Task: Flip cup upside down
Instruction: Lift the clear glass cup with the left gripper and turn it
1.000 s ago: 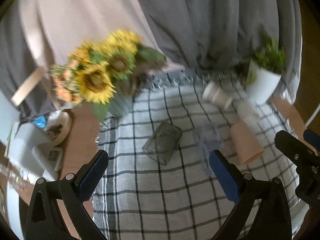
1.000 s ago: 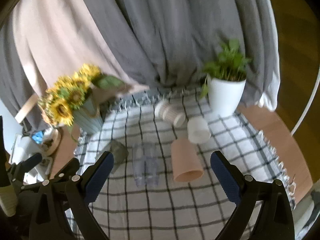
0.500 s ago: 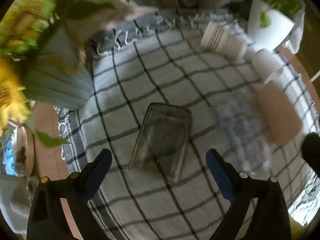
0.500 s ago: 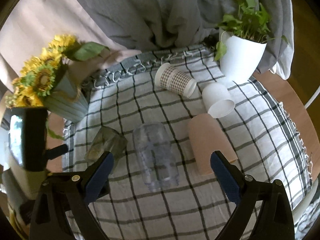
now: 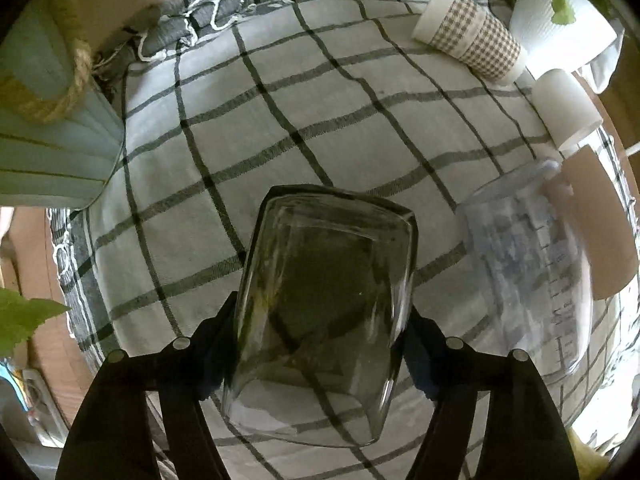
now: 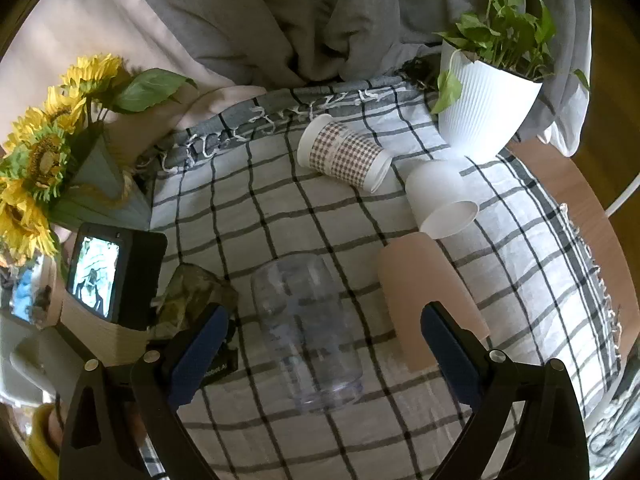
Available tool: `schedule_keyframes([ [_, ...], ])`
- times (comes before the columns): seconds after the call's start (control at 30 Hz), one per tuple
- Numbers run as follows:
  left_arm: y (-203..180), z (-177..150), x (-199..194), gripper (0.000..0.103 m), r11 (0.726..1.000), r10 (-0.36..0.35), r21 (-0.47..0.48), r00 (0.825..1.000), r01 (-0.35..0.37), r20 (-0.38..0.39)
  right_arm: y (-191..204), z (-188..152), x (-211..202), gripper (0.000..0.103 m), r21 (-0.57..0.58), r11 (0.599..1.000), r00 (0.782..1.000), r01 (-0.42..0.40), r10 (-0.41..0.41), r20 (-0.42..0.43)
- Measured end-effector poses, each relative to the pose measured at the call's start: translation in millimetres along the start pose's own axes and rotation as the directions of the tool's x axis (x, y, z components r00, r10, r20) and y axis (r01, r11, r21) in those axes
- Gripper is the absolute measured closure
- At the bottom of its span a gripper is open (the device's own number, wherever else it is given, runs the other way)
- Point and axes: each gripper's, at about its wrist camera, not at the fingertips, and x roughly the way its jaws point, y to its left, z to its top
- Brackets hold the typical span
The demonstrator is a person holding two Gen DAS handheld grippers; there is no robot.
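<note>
Straddling smoky glass — left gripper, checked cloth

Grey curtain and beige drape hanging behind, checked tablecloth over round wooden table, brown wooden floor, soft daylight

Left tool, at the bottom of the left wrist frame: two matte black plastic arms, angular and ribbed like struts, each carrying two round silver screw heads. Dark blue pads line the inner faces of its fingers.

Right tool, at the bottom of the right wrist frame: the same black arms with silver screws, and bright blue rubber-like pads on the fingers. At the left edge of that frame, the left tool's body carries a black camera with a lit screen on a ribbed beige mount, above a strip of yellow sleeve.
</note>
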Motion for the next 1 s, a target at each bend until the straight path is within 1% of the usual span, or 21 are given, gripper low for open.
schedule_keyframes([
  [0.1,1.0,-3.7,-6.6,0.034,0.999,-0.014,-0.037,1.0,0.015,0.018,-1.7,-0.7,-3.7,0.005,-0.008,1.0,1.0,0.007,-0.007,0.016],
  [0.3,-3.6,-22.8,-38.2,0.037,0.996,0.023,-0.091,0.993,-0.013,0.112,-10.6,-5.9,-14.3,0.005,-0.023,1.0,0.999,0.004,-0.003,0.036],
  [0.4,-14.2,-41.2,-52.0,0.037,0.994,0.036,-0.107,0.989,-0.021,0.14,-20.3,-11.6,-23.6,0.005,-0.017,1.0,0.998,-0.005,0.006,0.055],
  [0.47,-21.1,-50.6,-57.4,0.037,0.995,0.042,-0.1,0.986,-0.027,0.159,-26.9,-16.2,-29.3,0.005,-0.022,1.0,0.998,-0.019,0.021,0.056],
  [0.57,-30.7,-64.6,-70.9,0.037,0.992,0.041,-0.128,0.983,-0.018,0.179,-36.2,-23.1,-39.2,0.005,-0.032,0.999,0.998,-0.025,0.027,0.065],
  [0.67,-43.8,-78.8,-84.9,0.037,0.985,0.047,-0.173,0.978,-0.011,0.204,-46.1,-30.0,-52.8,0.005,-0.051,0.998,0.995,-0.034,0.039,0.093],
  [0.73,-53.4,-88.1,-90.6,0.037,0.979,0.038,-0.204,0.977,0.006,0.21,-56.4,-35.1,-58.6,0.005,-0.044,0.998,0.994,-0.037,0.042,0.098],
  [0.83,-67.5,-100.9,-91.7,0.037,0.97,0.015,-0.24,0.978,0.036,0.207,-74.4,-41.1,-57.7,0.005,-0.037,0.998,0.997,-0.05,0.052,0.063],
  [1.0,-104.3,-118.0,-79.0,0.037,0.968,0.012,-0.249,0.987,0.029,0.161,-105.4,-55.2,-52.3,0.005,-0.038,0.999,0.999,-0.039,0.039,0.015],
])
